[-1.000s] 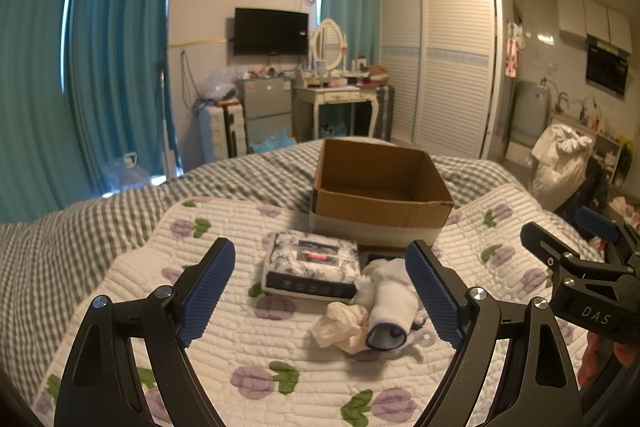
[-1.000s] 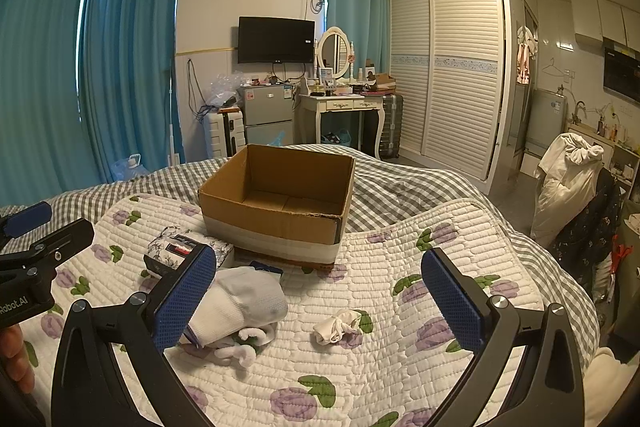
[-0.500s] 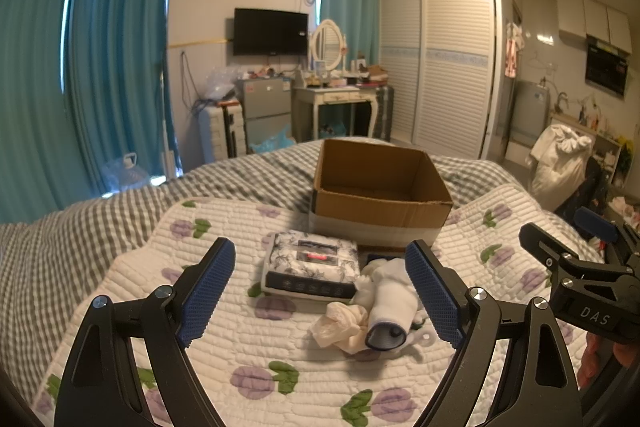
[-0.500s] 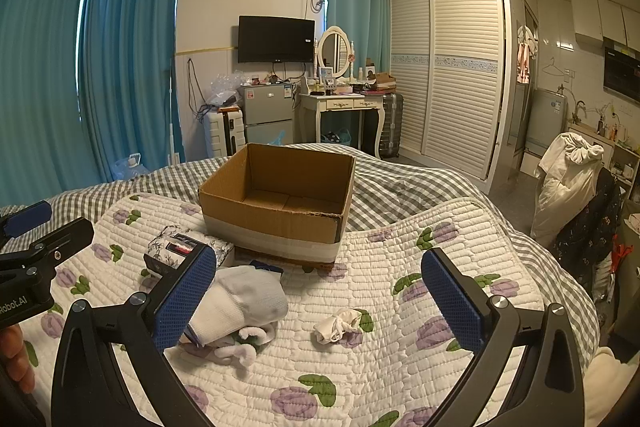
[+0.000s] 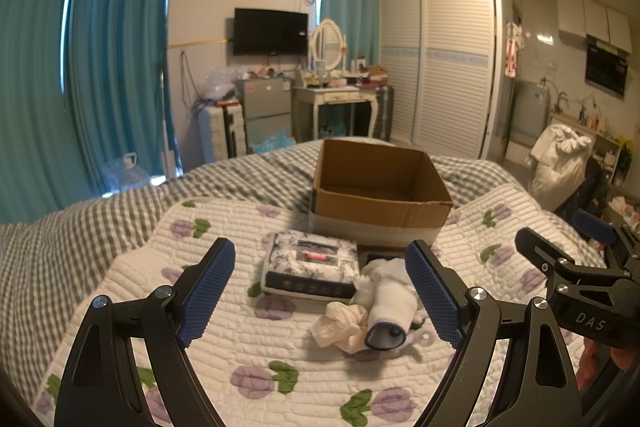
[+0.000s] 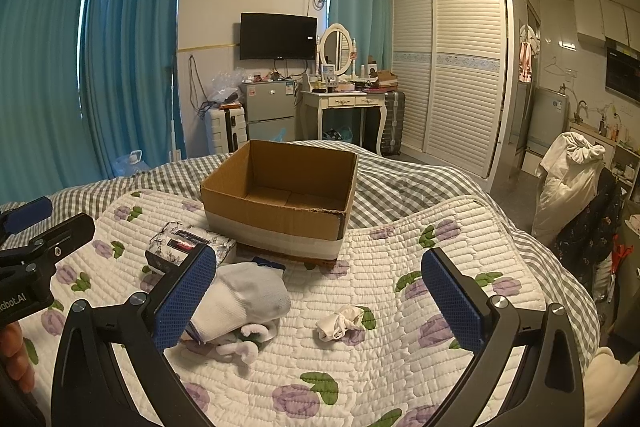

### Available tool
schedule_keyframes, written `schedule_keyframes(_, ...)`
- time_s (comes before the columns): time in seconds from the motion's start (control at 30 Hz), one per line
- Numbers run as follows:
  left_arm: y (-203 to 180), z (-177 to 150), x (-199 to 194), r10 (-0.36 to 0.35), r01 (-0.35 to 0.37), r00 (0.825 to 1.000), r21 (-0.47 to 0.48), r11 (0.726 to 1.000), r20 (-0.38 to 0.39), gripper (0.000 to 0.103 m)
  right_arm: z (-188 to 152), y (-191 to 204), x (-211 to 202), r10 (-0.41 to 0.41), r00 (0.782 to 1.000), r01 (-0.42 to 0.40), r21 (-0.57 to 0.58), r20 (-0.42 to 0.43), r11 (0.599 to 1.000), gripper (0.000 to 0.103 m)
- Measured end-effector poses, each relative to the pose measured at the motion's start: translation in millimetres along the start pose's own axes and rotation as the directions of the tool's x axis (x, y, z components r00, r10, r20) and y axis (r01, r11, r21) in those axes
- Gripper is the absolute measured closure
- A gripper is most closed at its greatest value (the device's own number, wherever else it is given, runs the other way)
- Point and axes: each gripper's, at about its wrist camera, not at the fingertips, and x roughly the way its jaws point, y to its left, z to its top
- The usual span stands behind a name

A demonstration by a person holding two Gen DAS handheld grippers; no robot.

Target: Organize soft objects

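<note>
Nothing is shifting: both tongs, left [image 5: 320,291] and right [image 6: 320,299], are still hovering wide open over rolled white socks [image 5: 388,303] before the open brown cardboard box [image 6: 280,199].

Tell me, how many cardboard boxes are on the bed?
1. The open cardboard box sits on the bed, just behind the flowery packet and the white sock. Another could hide behind it, but none shows.
</note>
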Motion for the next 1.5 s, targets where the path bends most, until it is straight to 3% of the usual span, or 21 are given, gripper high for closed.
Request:
schedule_keyframes(0.5,5.9,14.8,-19.8,0.023,-0.022,0.999,-0.022,1.0,0.045,0.015,7.2,2.4,-9.1,0.038,0.999,-0.038,-0.031,-0.004,0.999,0.0)
schedule_keyframes(0.7,24.0,10.4,11.2,0.078,-0.078,0.997,-0.018,0.997,-0.016,0.015,3.8,20.7,27.1,0.091,0.991,-0.1,-0.085,-0.098,0.991,0.0)
schedule_keyframes(0.83,39.0,-1.7,42.4,0.103,-0.106,0.992,-0.038,0.994,-0.074,0.015,-8.9,48.7,80.5,0.113,0.971,-0.143,-0.134,-0.211,0.981,0.0)
schedule_keyframes(1.0,49.9,-15.7,71.2,0.121,-0.13,0.981,-0.053,0.99,-0.15,0.015,-29.1,75.1,140.2,0.123,0.941,-0.171,-0.13,-0.317,0.977,0.012)
schedule_keyframes(1.13,51.5,-24.8,81.6,0.131,-0.142,0.975,-0.048,0.989,-0.181,0.015,-44.5,74.2,170.9,0.127,0.916,-0.166,-0.07,-0.38,0.984,0.019)
schedule_keyframes(1.27,43.8,-31.4,84.2,0.115,-0.123,0.972,-0.028,0.992,-0.205,0.015,-46.4,63.0,164.6,0.147,0.917,-0.175,-0.042,-0.37,0.984,0.036)
schedule_keyframes(1.5,13.5,-42.6,84.6,0.055,-0.049,0.969,0.029,0.998,-0.24,0.015,-24.8,34.9,113.0,0.179,0.947,-0.189,-0.014,-0.266,0.982,0.04)
